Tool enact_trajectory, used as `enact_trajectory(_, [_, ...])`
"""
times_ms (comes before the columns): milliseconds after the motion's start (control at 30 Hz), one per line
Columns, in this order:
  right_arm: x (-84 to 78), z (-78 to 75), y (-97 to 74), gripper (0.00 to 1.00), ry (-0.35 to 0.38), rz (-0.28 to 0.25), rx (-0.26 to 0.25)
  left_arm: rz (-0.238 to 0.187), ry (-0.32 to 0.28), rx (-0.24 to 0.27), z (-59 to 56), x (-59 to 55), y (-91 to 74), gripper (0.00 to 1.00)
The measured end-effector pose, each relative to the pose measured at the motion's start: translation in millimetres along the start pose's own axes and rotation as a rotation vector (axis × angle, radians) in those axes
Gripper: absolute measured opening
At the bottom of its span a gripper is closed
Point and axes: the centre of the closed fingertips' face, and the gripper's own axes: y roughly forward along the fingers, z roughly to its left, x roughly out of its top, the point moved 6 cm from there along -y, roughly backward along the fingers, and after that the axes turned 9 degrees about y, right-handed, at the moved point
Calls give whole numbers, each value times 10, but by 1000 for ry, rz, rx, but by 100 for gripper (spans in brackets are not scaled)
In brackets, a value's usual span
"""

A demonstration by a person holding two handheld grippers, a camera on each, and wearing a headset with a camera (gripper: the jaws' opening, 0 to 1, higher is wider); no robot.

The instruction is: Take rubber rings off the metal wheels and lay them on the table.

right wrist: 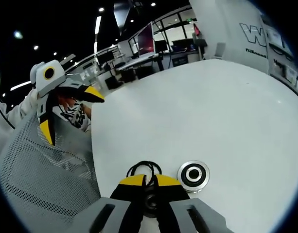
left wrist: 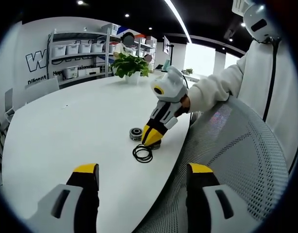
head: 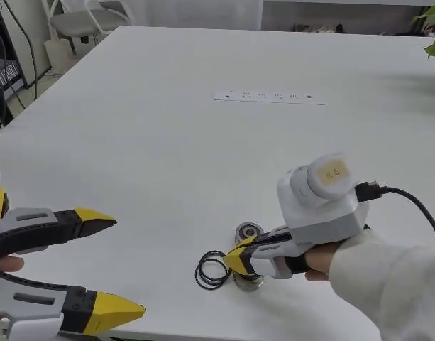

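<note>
White table (head: 167,142) is seen across the whole head view, w/ a power strip (head: 268,96) set flush far centre. A mesh chair (left wrist: 231,160) is seen at the near table edge in the left gripper view, and a potted plant (left wrist: 131,65) at the far end.

Left gripper (head: 128,266) is held low at near left, off the work; its jaws are spread wide apart w/ nothing between them.

Right gripper (head: 235,261) is held at near right, angled down to the left. Its yellow tips are pressed together, down on the near wheel (head: 250,283), which is partly covered by them. Whether a ring is pinched between the tips cannot be told.

Far wheel (head: 249,231) is seen flat on the table just beyond the right gripper, apart from the near wheel.

Rubber rings (head: 212,271), black, a few overlapping, are laid loose on the table just left of the near wheel, approx. at the tips.
</note>
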Motion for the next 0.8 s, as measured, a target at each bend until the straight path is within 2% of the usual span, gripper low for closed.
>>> enact_trajectory(400, [89, -47, -94, 5, 26, -47, -2, 0, -2, 5, 6, -4, -3, 70])
enact_trajectory(800, [318, -102, -320, 7, 38, -166, -18, -7, -9, 11, 18, -8, -12, 70])
